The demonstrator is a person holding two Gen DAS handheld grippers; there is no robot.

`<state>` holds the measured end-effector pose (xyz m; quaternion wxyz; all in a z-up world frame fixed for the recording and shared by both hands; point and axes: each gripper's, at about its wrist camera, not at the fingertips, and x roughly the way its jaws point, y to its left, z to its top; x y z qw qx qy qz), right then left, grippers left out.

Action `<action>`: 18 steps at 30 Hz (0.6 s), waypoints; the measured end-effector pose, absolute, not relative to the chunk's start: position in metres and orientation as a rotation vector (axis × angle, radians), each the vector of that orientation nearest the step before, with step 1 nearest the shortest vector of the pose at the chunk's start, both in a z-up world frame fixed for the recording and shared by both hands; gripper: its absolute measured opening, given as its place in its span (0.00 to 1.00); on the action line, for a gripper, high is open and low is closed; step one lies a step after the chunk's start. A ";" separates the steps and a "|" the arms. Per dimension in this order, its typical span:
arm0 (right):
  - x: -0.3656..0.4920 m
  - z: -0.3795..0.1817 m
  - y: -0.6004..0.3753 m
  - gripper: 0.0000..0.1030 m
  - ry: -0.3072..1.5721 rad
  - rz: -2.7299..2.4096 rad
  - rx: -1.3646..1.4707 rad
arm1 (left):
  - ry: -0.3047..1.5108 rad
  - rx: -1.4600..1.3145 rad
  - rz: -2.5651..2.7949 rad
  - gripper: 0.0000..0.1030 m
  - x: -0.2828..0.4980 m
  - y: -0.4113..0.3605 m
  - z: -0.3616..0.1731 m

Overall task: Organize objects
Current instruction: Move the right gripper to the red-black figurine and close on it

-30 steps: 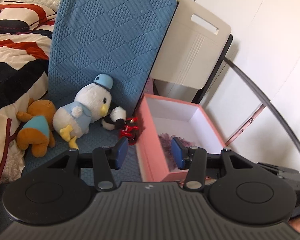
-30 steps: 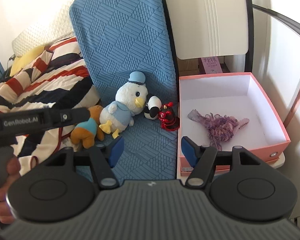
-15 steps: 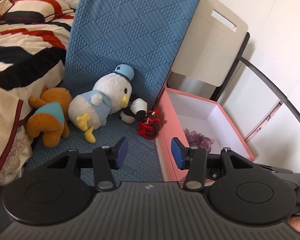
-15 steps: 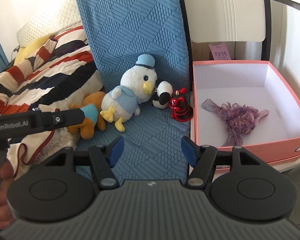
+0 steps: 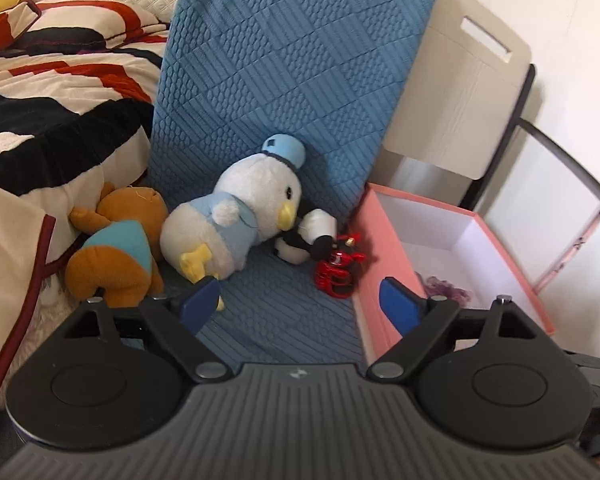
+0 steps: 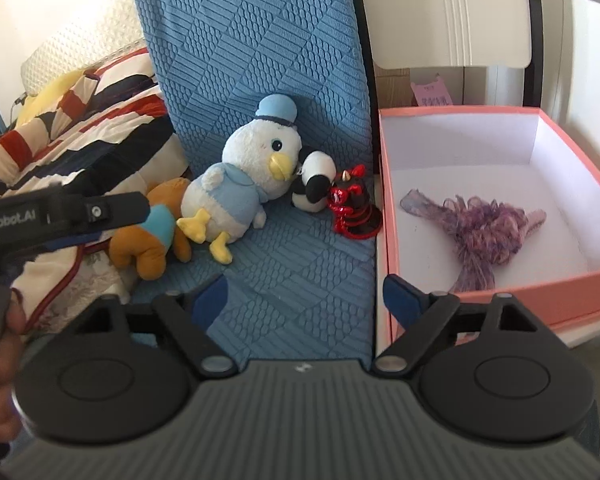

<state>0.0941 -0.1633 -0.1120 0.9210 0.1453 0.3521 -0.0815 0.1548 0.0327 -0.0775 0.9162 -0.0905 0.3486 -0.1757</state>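
Both claws spread wide, empty: left gripper (image 5: 300, 300), right gripper (image 6: 304, 294). Your toys, duck plush (image 6: 244, 184) and red trinket (image 6: 354, 206), lie on the blue cushion (image 6: 300, 272) just beside the pink box (image 6: 500, 292), likely their destination; purple tassel (image 6: 480, 224) already inside.

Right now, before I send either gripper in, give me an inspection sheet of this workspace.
Surface: blue quilted mat, running up a backrest.
Job's things: duck plush, orange plush, small black-and-white plush and red figure lie on the mat; pink box beside it holds a purple yarn piece.
Clutter: striped blanket at the left.
Grippers: left gripper and right gripper open, holding nothing.
Cables: nothing seen.
Surroundings: beige folding chair, white wall.
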 end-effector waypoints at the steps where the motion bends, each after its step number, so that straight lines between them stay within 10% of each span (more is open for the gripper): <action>1: 0.098 -0.114 -0.164 0.83 0.732 -0.160 0.299 | 0.724 -0.180 -0.359 0.88 0.161 0.032 -0.081; 18: 0.183 -0.153 -0.151 0.73 0.719 -0.180 0.148 | 0.765 -0.004 -0.350 0.88 0.288 0.023 -0.143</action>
